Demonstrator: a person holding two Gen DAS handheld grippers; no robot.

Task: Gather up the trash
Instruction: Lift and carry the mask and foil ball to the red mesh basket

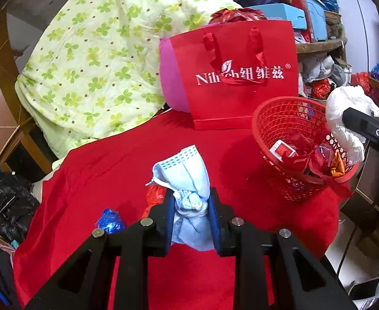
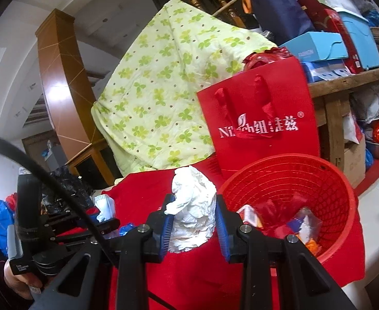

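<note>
Our left gripper (image 1: 191, 206) clamps a crumpled blue face mask (image 1: 189, 180) above the red cloth (image 1: 112, 170); our right gripper (image 2: 194, 217) grasps white tissue (image 2: 193, 206) beside the red basket (image 2: 331, 180).

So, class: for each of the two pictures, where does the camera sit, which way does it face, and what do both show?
Left wrist: on the left gripper, looking along its fingers, shut on a blue face mask.
Right wrist: on the right gripper, looking forward, shut on crumpled white paper; the left gripper shows.
Shared: red basket, red gift bag.
</note>
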